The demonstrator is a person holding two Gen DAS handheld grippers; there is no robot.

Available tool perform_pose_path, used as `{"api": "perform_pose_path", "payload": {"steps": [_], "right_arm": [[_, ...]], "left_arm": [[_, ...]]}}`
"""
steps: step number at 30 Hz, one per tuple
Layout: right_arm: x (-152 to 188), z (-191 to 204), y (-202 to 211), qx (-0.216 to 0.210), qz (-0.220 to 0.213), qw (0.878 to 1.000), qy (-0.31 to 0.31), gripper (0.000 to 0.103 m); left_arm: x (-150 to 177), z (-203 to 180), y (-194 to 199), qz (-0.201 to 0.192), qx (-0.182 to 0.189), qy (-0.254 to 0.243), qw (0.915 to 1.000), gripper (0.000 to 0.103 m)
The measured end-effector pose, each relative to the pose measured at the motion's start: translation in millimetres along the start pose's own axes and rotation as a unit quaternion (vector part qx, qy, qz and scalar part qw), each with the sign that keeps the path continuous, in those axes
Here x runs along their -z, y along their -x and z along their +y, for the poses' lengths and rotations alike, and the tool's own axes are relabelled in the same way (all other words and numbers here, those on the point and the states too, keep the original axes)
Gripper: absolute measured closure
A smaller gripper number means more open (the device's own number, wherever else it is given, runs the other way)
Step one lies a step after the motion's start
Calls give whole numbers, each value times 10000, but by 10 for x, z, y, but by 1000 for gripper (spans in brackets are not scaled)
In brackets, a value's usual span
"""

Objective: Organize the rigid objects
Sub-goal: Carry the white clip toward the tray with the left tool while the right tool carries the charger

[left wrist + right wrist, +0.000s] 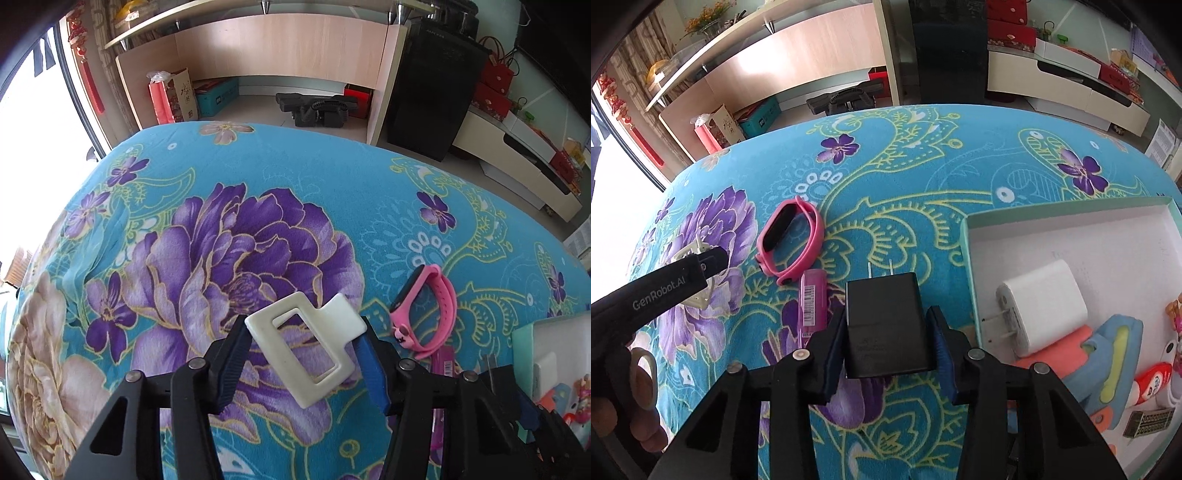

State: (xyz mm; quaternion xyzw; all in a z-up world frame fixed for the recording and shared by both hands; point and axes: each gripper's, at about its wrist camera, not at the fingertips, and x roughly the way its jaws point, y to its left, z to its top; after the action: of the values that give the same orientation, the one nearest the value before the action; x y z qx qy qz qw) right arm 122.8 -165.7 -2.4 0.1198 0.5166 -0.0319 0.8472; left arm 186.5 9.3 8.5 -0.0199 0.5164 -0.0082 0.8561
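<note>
The black charger (886,325) sits clamped in the right claw (886,347), prongs pointing away; the box (971,258) lies just right of it. The left claw (303,347) grips a white plastic frame (306,343), with a pink wristband (424,310) to its right on the floral-covered bench (258,177).

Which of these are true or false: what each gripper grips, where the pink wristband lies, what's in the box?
1. The left gripper grips a flat white plastic clip. True.
2. The right gripper grips a white charger. False: it grips the black plug adapter; the white charger lies in the box.
3. The pink wristband lies inside the pale green box. False: it lies on the floral cloth.
4. A pink tube lies beside the adapter. True.
</note>
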Motion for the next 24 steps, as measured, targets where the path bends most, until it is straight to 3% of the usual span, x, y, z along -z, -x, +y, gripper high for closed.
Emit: {"api": "perform_pose_path", "payload": {"steps": [5,6,8,11,17,24], "right_arm": [[112,-73,269,-95,-222,9995,-200,61],[134,-91,316,-118,-263,9993,-258,66],[186,-130,411,-163,-332,9986,-381,67],[221,-179,517,-243,-441,9976,-483,67],[247,-275,553,-318,-477,9974,-445,67],[290,-263,470,-419,-311,9984,-239,66]], "left_arm": [[204,-60,244,-140,104,154,9997,44],[237,-72,277,-159,141,205,9996,44],[335,-96,355,-203,203,310,9991,44],[429,-197,418,-221,286,208,9991,44],[516,-258,516,-316,193,36,9993,44],[593,-184,427,-107,-96,-5,9999,44]]}}
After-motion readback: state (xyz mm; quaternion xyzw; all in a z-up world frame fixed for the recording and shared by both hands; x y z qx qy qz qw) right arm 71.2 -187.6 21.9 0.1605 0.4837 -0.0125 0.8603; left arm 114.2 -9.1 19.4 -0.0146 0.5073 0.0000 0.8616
